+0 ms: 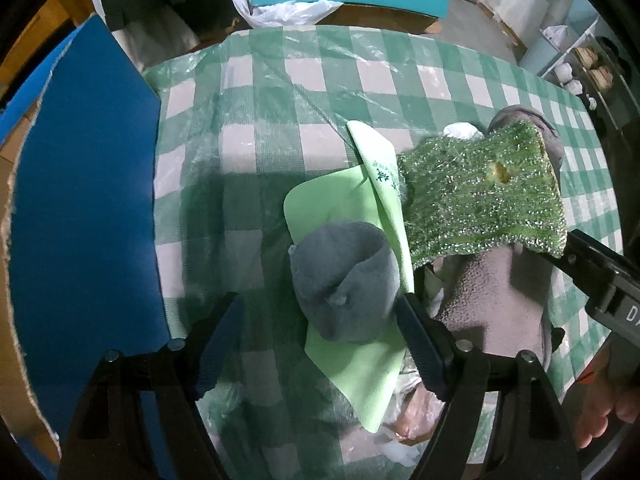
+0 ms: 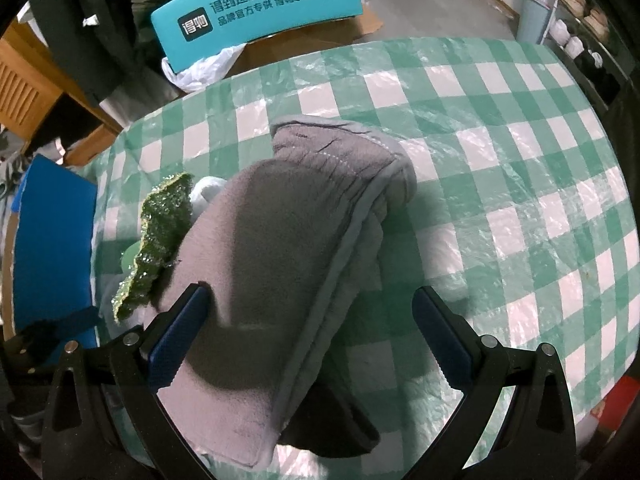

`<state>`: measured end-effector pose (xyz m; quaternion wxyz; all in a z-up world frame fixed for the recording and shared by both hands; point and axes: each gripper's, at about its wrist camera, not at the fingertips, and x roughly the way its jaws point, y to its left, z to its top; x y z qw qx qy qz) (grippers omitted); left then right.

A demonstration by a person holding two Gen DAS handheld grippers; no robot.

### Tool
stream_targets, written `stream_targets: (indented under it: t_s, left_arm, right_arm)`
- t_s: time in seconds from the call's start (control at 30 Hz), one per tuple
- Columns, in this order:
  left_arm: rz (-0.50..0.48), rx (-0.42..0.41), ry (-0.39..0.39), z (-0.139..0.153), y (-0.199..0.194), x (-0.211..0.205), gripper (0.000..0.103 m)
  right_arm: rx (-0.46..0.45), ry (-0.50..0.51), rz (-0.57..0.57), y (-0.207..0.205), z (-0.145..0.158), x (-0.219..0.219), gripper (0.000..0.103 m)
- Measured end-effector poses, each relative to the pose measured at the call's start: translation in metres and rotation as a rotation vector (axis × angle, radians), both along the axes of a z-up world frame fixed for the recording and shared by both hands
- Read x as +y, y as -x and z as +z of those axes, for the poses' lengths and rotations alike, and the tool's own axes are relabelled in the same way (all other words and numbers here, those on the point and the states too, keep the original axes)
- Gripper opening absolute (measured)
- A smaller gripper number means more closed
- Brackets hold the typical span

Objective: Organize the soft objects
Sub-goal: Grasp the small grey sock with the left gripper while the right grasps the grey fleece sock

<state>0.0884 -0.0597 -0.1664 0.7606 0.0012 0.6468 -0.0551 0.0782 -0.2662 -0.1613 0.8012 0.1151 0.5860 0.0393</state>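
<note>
The table (image 1: 304,92), under a green-and-white checked plastic cover, carries a small heap of soft things gathered near one side, most likely so they can be sorted one by one. A blue-faced cardboard panel (image 1: 84,208) stands along the table's edge beside the heap; it may belong to the box meant to receive them, though that cannot be told.

Largest in the heap is a grey fleece mitten (image 2: 280,264), lying lengthwise with its cuff pointing away. The right hand-held gripper (image 2: 308,344) straddles it from above, jaws spread wide: the left pad lies against the fleece, the other stands clear of it, so nothing is clenched yet.

A glittery green scouring cloth (image 1: 484,192) drapes over the mitten's far part, propped up by what lies under it. Beneath both spreads a pale green cloth (image 1: 360,364) with printed writing, partly folded.

Smallest is a rolled grey sock (image 1: 344,284), sitting on the pale green cloth. The left hand-held gripper (image 1: 320,344) points straight down over it, jaws apart, with the sock's near end between the pads and neither pressing, seemingly lined up for a pinch.
</note>
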Motion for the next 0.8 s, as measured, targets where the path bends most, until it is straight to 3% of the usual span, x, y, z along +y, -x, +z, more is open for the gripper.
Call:
stream_targets:
  t_s: [0.17, 0.23, 0.37, 0.67, 0.8]
  left_arm:
    - [0.009, 0.017, 0.087, -0.005, -0.003, 0.009, 0.041]
    - [0.005, 0.004, 0.091, -0.006, 0.000, 0.011, 0.035]
    - [-0.002, -0.021, 0.077, -0.001, 0.012, 0.017, 0.030]
    - [-0.008, -0.076, 0.072, 0.033, 0.023, 0.018, 0.029]
    - [-0.013, -0.099, 0.072, 0.042, 0.026, 0.020, 0.029]
  right_arm:
    - [-0.028, -0.013, 0.059, -0.001, 0.003, 0.012, 0.071]
    - [-0.036, -0.023, 0.083, -0.002, 0.006, 0.016, 0.058]
    - [-0.058, -0.025, 0.111, -0.002, 0.013, 0.021, 0.023]
    - [-0.088, 0.002, 0.098, 0.002, 0.031, 0.014, 0.009]
    - [-0.112, -0.005, 0.087, 0.005, 0.040, 0.008, 0.009]
